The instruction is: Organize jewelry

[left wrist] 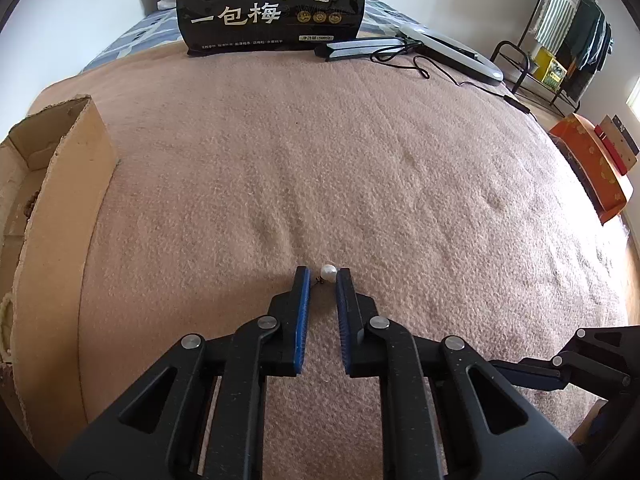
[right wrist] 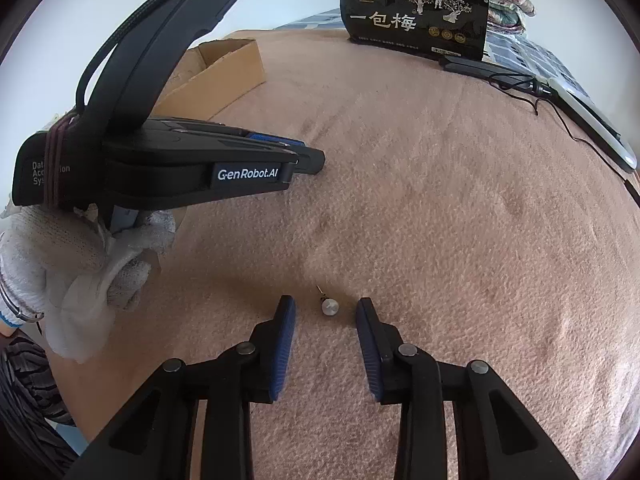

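A small white pearl earring (left wrist: 329,271) lies on the pink blanket (left wrist: 320,152). It sits between the tips of my left gripper (left wrist: 323,274), against the right pad, with a dark post stub toward the left pad. The jaws stand narrow and a sliver of gap shows. A second pearl earring (right wrist: 329,307), its thin post pointing up-left, lies between the wide-apart fingers of my right gripper (right wrist: 325,305), touched by neither pad. In the right wrist view the left gripper (right wrist: 314,160) points down at the blanket, held by a white-gloved hand (right wrist: 80,264); its earring is hidden there.
An open cardboard box (left wrist: 60,168) stands at the blanket's left edge. A black snack bag (left wrist: 272,4) stands upright at the far side, with a white lamp and black cable (left wrist: 452,48) to its right. An orange box (left wrist: 588,168) sits off the right edge.
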`<state>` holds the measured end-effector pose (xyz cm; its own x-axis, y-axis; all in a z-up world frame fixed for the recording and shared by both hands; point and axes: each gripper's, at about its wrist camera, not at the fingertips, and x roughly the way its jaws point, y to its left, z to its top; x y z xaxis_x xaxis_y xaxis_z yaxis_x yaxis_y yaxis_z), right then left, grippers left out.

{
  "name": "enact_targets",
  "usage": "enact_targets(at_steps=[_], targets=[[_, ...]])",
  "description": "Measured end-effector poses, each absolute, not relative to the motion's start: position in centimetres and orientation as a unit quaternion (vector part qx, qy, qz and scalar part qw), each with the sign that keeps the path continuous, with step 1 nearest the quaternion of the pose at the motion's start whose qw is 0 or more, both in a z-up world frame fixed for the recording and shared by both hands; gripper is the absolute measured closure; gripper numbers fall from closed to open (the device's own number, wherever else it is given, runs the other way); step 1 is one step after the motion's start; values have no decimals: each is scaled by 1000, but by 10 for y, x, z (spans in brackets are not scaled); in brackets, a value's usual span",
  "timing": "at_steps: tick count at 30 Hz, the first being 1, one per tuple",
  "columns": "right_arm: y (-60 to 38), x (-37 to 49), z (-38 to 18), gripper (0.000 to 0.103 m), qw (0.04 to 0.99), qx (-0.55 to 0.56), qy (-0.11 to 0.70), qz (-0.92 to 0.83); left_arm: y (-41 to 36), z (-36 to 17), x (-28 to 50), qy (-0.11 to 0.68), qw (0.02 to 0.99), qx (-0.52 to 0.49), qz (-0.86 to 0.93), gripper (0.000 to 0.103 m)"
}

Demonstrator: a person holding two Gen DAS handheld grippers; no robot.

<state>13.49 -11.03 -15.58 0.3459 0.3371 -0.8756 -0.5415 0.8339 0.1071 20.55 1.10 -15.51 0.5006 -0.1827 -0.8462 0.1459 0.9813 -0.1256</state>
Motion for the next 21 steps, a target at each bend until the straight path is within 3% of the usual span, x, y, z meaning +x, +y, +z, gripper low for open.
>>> enact_targets(at_steps=[14, 21], targets=[[-110, 137, -158, 80, 815, -103, 504, 268, 14, -156, 207, 491, 866, -24, -89, 99], [-109, 136, -157, 80, 815, -107, 503, 267, 9, -155, 208, 487, 869, -11, -84, 83]])
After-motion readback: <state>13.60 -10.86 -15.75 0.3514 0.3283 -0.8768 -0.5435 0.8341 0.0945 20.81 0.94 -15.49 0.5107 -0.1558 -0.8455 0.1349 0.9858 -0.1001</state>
